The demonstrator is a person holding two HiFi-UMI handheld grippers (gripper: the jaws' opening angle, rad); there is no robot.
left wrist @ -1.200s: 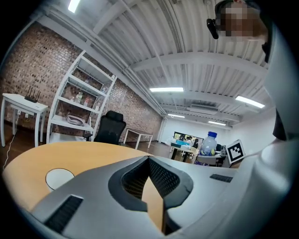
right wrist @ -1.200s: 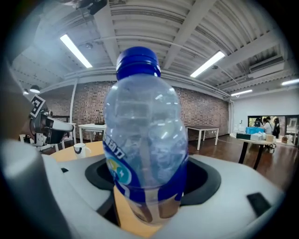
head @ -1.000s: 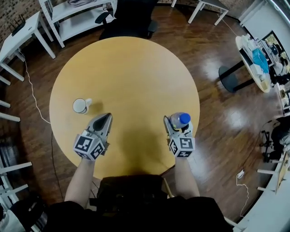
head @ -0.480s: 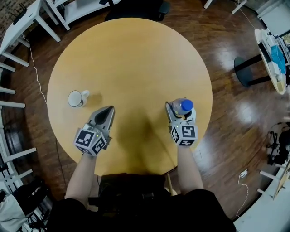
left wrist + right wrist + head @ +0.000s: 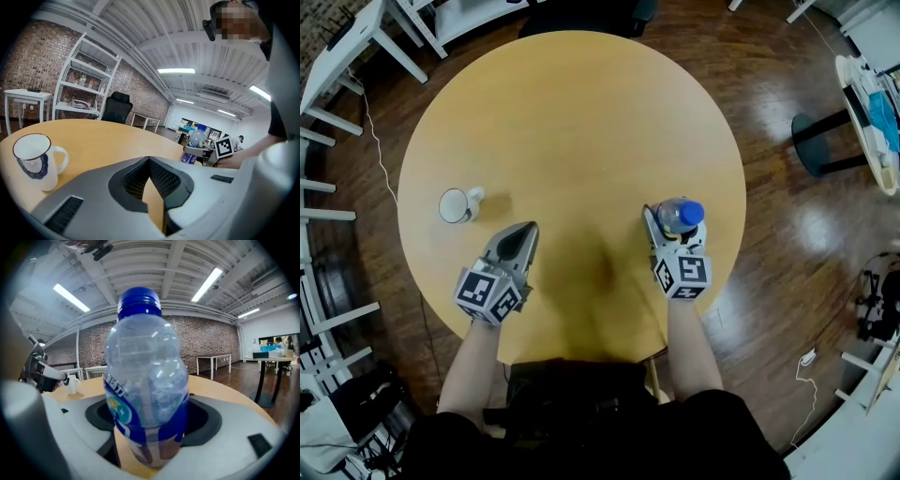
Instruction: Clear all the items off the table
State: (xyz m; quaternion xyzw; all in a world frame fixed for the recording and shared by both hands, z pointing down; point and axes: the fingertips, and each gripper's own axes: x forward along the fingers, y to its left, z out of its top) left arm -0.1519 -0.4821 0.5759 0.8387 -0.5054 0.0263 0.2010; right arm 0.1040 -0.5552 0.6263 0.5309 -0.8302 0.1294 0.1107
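A clear plastic bottle with a blue cap and blue label stands upright between the jaws of my right gripper, near the round table's right edge. The jaws press on its sides in the right gripper view, where the bottle fills the middle. My left gripper is shut and empty over the table's front left. A white mug with a dark pattern stands on the table just left of it, handle to the right. The left gripper view shows the mug at the left and the bottle far right.
The round wooden table stands on a dark wood floor. White desks and shelving are at the upper left, another loaded table at the far right. A black office chair sits behind the table.
The head view has shifted, so the table sits lower and larger in the picture. Both grippers, the bottle and the mug keep their places on the table.
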